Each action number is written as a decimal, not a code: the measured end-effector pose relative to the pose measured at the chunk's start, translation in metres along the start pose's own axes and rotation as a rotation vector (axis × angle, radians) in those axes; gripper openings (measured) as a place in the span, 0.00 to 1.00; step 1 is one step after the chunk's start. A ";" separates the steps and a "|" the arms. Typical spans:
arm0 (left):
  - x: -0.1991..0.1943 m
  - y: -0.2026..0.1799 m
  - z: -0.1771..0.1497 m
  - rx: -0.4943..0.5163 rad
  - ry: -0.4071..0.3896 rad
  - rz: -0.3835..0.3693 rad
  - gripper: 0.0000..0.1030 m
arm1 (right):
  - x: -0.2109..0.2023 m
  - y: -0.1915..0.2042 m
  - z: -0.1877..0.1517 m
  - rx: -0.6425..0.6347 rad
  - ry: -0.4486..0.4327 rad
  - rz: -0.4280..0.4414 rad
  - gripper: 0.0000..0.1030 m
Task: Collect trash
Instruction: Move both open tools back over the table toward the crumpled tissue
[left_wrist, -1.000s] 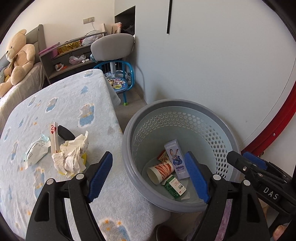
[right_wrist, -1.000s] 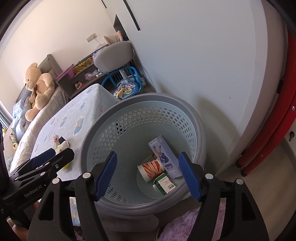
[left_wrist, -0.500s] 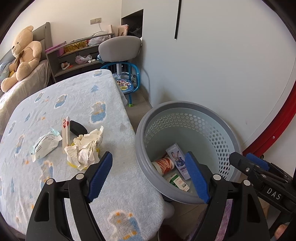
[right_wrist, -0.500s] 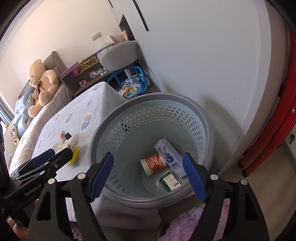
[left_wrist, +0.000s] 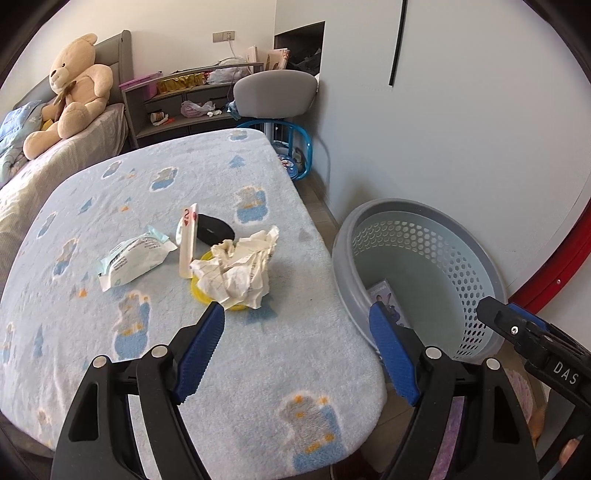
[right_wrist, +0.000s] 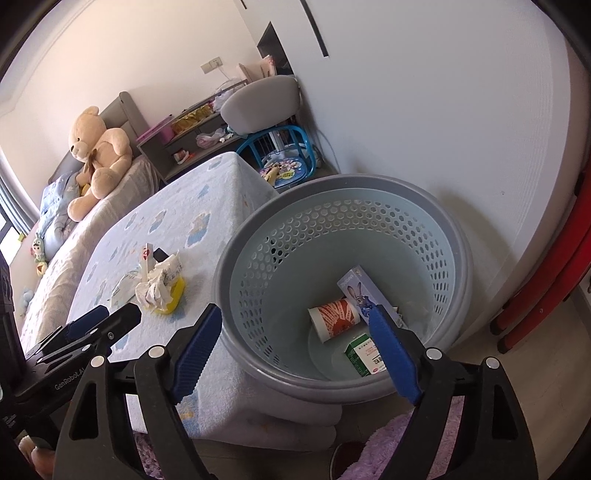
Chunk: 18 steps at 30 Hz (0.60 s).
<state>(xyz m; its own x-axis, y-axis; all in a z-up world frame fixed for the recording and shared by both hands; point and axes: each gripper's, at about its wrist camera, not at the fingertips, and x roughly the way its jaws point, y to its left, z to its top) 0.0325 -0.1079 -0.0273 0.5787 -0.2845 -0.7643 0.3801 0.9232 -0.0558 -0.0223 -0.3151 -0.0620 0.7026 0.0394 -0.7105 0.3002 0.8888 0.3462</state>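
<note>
Crumpled white paper (left_wrist: 240, 269) lies on a yellow lid (left_wrist: 207, 293) on the blue blanket-covered table (left_wrist: 110, 192), beside a white wrapper (left_wrist: 133, 260), an upright playing card (left_wrist: 186, 243) and a black object (left_wrist: 216, 230). My left gripper (left_wrist: 295, 317) is open and empty, just short of the paper. The grey perforated basket (right_wrist: 236, 258) stands on the floor at the table's edge and holds a paper cup (right_wrist: 334, 317), a bunny-print box (right_wrist: 360, 291) and a green box (right_wrist: 364, 352). My right gripper (right_wrist: 295, 314) hovers over the basket's near rim, its jaws opening with nothing between them.
A white wall (left_wrist: 443, 147) runs behind the basket, with a red frame (right_wrist: 546, 295) leaning at the right. A grey chair (left_wrist: 275, 92) over a blue stool, a shelf (left_wrist: 177, 107) and a teddy bear (left_wrist: 74, 88) on a bed stand beyond the table. A purple rug (right_wrist: 391, 443) lies below.
The left gripper has swung from over the basket to the table, so the crumpled paper now lies just ahead of it. The right gripper's jaws have widened and it has shifted slightly over the basket.
</note>
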 end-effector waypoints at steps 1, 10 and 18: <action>-0.001 0.005 -0.002 -0.006 0.001 0.007 0.75 | 0.001 0.004 -0.002 -0.004 0.004 0.006 0.79; -0.013 0.058 -0.015 -0.076 -0.012 0.072 0.75 | 0.014 0.052 -0.008 -0.088 0.033 0.060 0.80; -0.013 0.111 -0.029 -0.153 -0.004 0.149 0.75 | 0.030 0.098 -0.008 -0.172 0.050 0.109 0.85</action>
<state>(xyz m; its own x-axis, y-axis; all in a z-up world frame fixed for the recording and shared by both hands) 0.0464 0.0058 -0.0425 0.6232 -0.1423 -0.7690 0.1764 0.9835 -0.0391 0.0229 -0.2232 -0.0546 0.6910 0.1586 -0.7052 0.1062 0.9428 0.3160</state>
